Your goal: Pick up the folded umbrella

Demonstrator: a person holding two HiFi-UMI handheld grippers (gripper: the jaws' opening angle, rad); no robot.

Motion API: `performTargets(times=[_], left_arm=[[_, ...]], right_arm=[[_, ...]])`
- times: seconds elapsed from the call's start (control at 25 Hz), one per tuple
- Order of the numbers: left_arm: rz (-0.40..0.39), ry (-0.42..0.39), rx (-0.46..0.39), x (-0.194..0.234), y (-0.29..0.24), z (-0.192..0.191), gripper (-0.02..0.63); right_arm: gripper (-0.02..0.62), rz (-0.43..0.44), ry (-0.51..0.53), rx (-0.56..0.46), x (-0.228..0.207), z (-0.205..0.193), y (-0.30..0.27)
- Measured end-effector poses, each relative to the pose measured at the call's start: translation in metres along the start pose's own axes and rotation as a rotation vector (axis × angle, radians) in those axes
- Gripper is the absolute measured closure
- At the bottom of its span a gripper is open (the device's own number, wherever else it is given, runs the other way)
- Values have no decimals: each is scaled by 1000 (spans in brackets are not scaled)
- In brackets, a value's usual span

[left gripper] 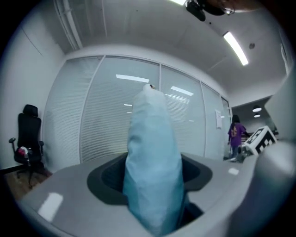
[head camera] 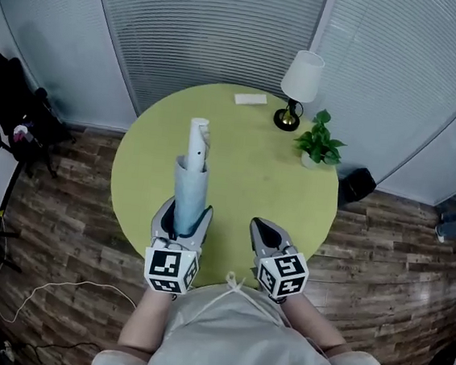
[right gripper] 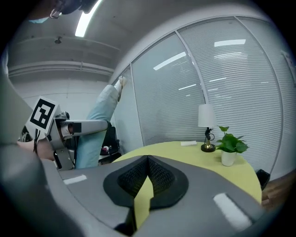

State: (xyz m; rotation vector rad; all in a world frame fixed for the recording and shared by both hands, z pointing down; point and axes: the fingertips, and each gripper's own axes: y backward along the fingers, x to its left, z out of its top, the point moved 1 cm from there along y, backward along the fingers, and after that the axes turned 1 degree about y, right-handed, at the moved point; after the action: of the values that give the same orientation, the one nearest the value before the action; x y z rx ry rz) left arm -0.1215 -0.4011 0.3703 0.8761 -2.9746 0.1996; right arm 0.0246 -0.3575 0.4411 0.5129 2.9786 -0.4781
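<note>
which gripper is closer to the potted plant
Right. The right gripper is at the near edge of the table, on the potted plant side; the left gripper, gripping the folded umbrella, is farther left.

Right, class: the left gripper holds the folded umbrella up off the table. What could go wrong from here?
The left gripper grips the folded umbrella low down, so its long upper part could tilt or slip. Swung forward, it might knock the lamp or the potted plant.
</note>
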Motion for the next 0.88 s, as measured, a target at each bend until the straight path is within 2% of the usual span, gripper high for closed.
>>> performTargets(times=[0.12, 0.28, 0.52, 0.88], left_arm=[[74, 18, -37, 13, 14, 5, 305], [118, 40, -63, 24, 24, 10, 305], [102, 43, -37, 17, 20, 5, 305], [90, 13, -29, 9, 18, 3, 305]], right_arm=[[597, 29, 2, -30, 13, 8, -2], [597, 43, 15, -53, 23, 21, -5], [597, 89, 38, -88, 30, 35, -1], [597, 92, 41, -75, 30, 33, -2]])
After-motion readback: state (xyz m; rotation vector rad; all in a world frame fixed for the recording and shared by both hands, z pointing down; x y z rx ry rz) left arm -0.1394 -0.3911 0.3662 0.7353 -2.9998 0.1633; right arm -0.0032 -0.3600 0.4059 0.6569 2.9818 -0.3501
